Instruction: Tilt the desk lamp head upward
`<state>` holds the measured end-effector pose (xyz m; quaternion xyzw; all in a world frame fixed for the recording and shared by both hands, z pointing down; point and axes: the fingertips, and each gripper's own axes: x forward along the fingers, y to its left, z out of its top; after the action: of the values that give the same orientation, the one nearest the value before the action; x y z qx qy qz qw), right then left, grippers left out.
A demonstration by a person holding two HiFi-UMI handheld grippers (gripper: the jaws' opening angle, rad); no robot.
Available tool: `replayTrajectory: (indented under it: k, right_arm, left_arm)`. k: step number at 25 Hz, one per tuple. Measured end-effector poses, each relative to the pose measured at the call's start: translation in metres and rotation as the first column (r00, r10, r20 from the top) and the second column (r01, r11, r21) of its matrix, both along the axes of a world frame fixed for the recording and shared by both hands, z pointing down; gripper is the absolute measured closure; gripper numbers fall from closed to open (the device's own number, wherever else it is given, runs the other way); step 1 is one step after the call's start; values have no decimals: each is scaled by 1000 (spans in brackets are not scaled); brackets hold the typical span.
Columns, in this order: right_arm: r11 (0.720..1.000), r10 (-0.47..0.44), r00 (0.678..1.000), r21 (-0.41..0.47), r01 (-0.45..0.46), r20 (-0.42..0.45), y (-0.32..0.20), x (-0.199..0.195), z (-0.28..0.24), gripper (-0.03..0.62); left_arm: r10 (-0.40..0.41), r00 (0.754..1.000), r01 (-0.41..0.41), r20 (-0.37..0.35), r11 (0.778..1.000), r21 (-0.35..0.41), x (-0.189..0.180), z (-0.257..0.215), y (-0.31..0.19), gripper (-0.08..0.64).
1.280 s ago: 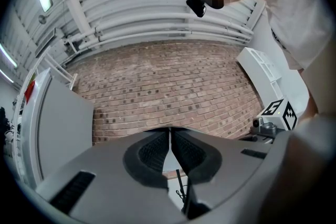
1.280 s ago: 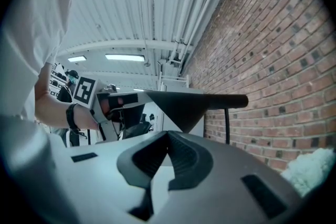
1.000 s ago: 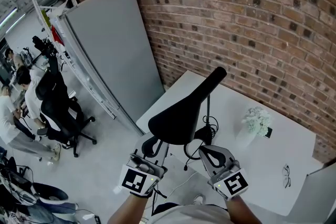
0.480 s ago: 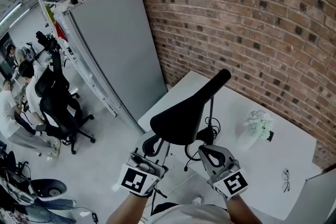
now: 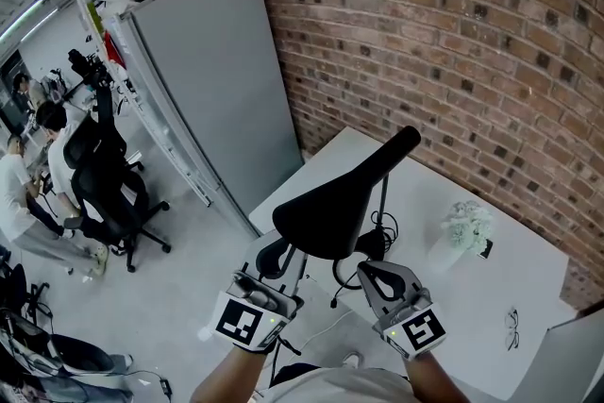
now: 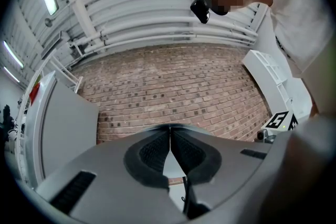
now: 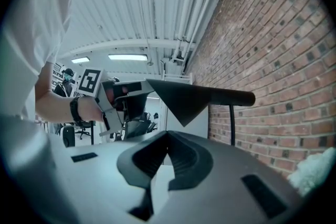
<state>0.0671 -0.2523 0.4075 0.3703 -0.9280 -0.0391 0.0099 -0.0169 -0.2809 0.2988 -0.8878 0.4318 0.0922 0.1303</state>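
The black desk lamp has a wide, wedge-shaped head (image 5: 326, 212) on a thin stem (image 5: 382, 203), standing on the white table (image 5: 528, 269). The head's narrow end points toward the brick wall. My left gripper (image 5: 271, 261) is just under the head's wide near edge, shut with nothing between its pads. In the right gripper view the left gripper (image 7: 126, 99) sits against the lamp head (image 7: 194, 98); I cannot tell if it touches. My right gripper (image 5: 376, 277) is below the head near the stem, shut and empty. The left gripper view shows its own gripper (image 6: 170, 131) aimed at brick wall and ceiling.
A small white flower bunch (image 5: 467, 224) and a pair of glasses (image 5: 514, 316) lie on the table to the right. A black cable (image 5: 354, 274) curls by the lamp base. A grey panel (image 5: 212, 80) leans on the brick wall; office chairs and people (image 5: 42, 175) are far left.
The head view has drifted slightly right. The lamp head and both grippers keep nearly the same places relative to each other.
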Motion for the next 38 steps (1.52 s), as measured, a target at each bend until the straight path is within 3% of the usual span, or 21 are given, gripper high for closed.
replayTrajectory:
  k: [6, 21, 31, 38]
  right_arm:
    - [1000, -11, 1000, 6, 11, 1, 1, -1, -2, 576]
    - [999, -40, 999, 6, 40, 2, 9, -11, -4, 575]
    - [998, -68, 998, -7, 68, 5, 21, -26, 0, 575]
    - [998, -67, 998, -5, 67, -18, 29, -34, -4, 576]
  left_arm:
    - [3, 1000, -3, -22, 1000, -13, -1, -4, 1, 546]
    - [-32, 999, 32, 2, 999, 13, -8, -2, 7, 546]
    - [-44, 999, 43, -17, 997, -68, -19, 28, 26, 546]
    - [-40, 999, 39, -16, 996, -80, -24, 36, 40, 546]
